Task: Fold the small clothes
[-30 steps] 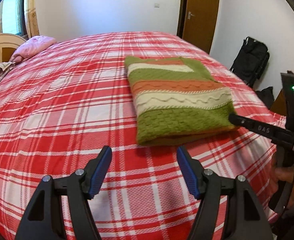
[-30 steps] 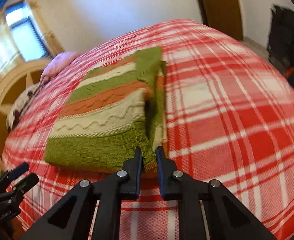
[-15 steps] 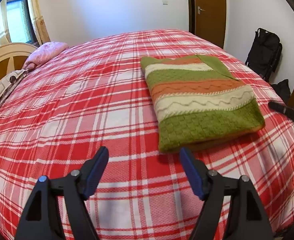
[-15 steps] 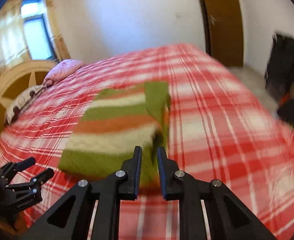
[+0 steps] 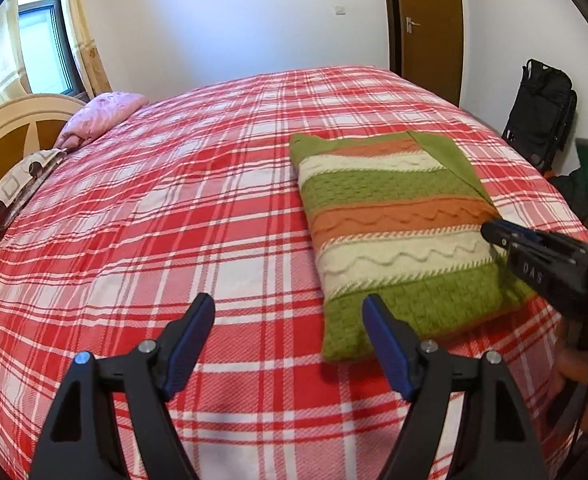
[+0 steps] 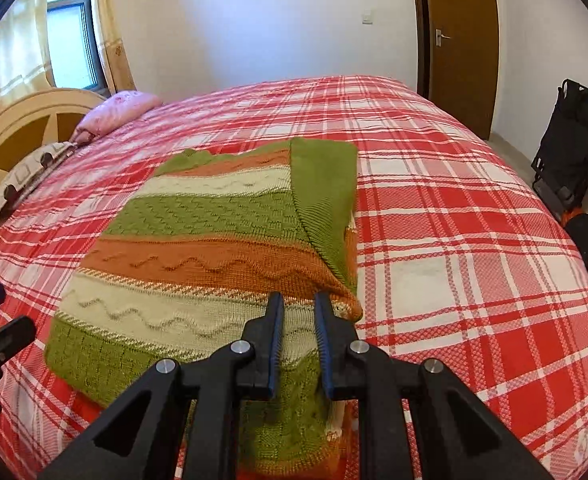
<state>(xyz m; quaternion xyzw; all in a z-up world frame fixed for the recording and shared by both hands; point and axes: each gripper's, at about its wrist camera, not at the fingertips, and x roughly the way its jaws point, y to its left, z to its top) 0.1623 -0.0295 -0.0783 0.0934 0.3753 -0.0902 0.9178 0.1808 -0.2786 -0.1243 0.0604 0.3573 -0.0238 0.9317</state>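
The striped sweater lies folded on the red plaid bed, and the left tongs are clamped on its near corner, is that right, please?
Not quite: the left tongs are open over bare bedspread, holding nothing, as the left wrist view shows. The striped sweater does lie folded on the red plaid bed.

a folded knit sweater [image 5: 398,236] [image 6: 210,256], striped green, orange and cream, lies flat on the plaid bedspread [image 5: 174,220].

Only one marking could be read: pale letters "DAS" on the black body of the right hand-held gripper [image 5: 494,234], at the right edge of the left wrist view. Nothing legible appeared anywhere in the right wrist view.
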